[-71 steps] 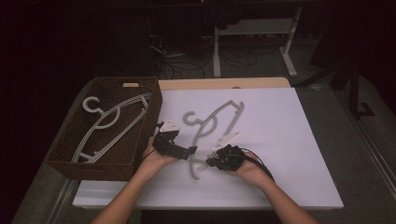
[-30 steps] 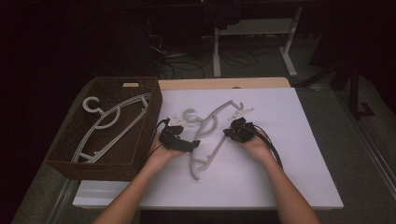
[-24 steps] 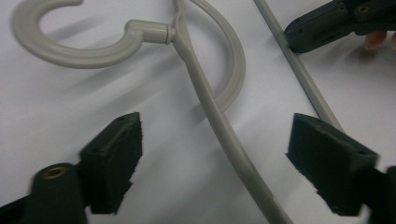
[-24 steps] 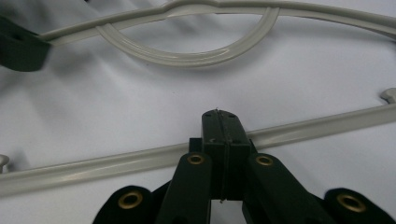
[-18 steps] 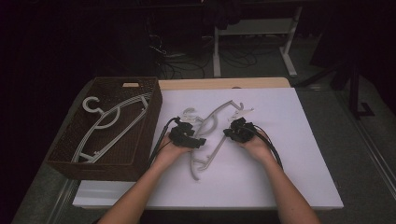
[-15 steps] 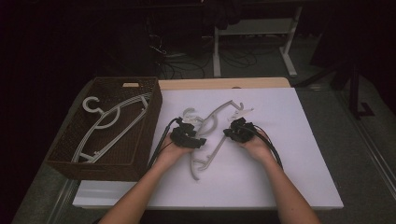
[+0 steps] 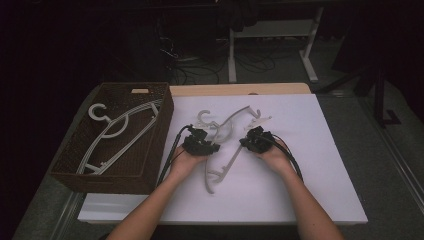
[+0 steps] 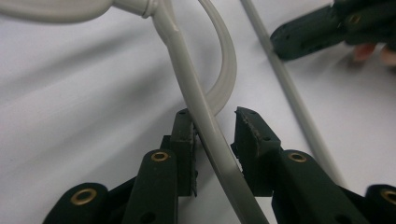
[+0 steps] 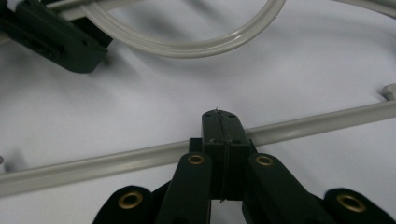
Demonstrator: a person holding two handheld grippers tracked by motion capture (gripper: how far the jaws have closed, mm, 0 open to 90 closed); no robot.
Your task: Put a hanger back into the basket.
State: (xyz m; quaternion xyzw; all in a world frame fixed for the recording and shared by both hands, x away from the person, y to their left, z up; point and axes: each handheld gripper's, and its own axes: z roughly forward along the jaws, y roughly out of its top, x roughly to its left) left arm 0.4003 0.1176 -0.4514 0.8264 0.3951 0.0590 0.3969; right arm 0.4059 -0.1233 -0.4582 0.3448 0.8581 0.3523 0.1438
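A pale grey plastic hanger (image 7: pixel 222 167) lies on the white mat. My left gripper (image 7: pixel 212 148) is at its curved arm. In the left gripper view that arm (image 8: pixel 187 70) runs between the jaws of my left gripper (image 8: pixel 215 126), which have just been closing. One pad touches the arm and the other stands a small gap away. My right gripper (image 7: pixel 247 142) is at the hanger's straight bar. In the right gripper view my right gripper (image 9: pixel 219 116) is shut, its jaws pressed together and lying across the bar (image 9: pixel 317 121), which passes under them.
A brown wicker basket (image 7: pixel 165 115) with several more pale hangers (image 7: pixel 117 132) stands at the left edge of the mat (image 7: pixel 300 190). The other gripper appears far off in each gripper view: right gripper (image 8: pixel 322 35), left gripper (image 9: pixel 56 39).
My left hand has shifted a little right onto the hanger's arm and its jaws have narrowed around it. Earlier the right hand moved up the bar, then held still.
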